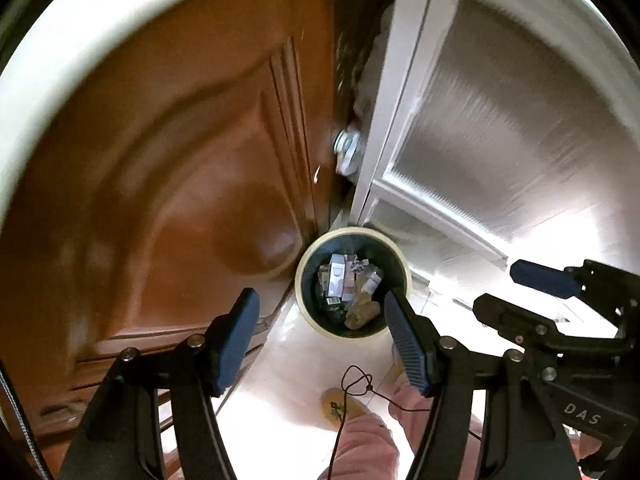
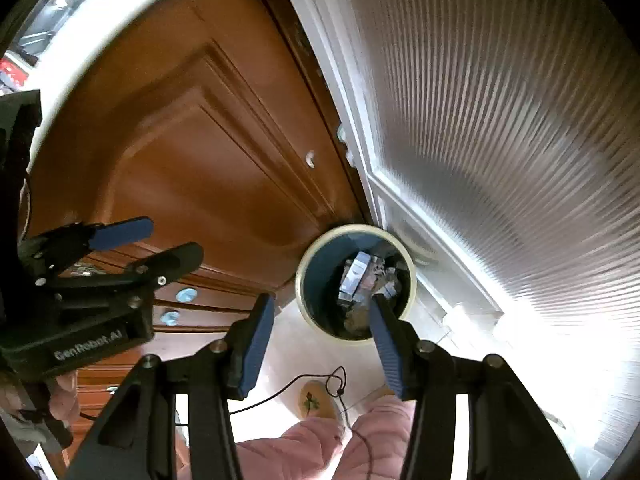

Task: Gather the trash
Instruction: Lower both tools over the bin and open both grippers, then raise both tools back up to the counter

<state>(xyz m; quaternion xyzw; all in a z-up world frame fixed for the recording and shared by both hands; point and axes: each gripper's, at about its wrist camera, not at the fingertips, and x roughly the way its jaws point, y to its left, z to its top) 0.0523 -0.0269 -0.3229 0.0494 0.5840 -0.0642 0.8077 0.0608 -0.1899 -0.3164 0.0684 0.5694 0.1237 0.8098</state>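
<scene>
Below, a round trash bin (image 1: 354, 286) with a cream rim, standing on the pale floor in the corner between the brown wooden door (image 1: 180, 168) and the white-framed ribbed glass door (image 1: 500, 120). Inside, a dark liner with small cartons, crumpled paper and some brownish scraps; about the exact items, cannot tell. Seen through the gap of both claws, well below them, touched by neither.

Left gripper (image 1: 324, 338): blue pads spread, nothing between them. Right gripper (image 2: 320, 344): also spread, a little narrower, also empty. Side by side, both pointing steeply down, with a thin dark cord (image 1: 356, 384) hanging loose under them. Lower down, pink trouser legs (image 2: 320, 440) and a yellowish slipper (image 2: 318, 400) of the person.

Probably the step in hand: reaching the bin to take out its bag or to lift it, judged only from the task. For doing it well: come straight down over the opening, one claw on each side of the rim, and pinch the edge of the liner rather than the loose papers. Keep the cord away from the pads before closing. Lift slowly and evenly with both sides, so nothing spills on the floor. Mind the two doors close behind the bin.
</scene>
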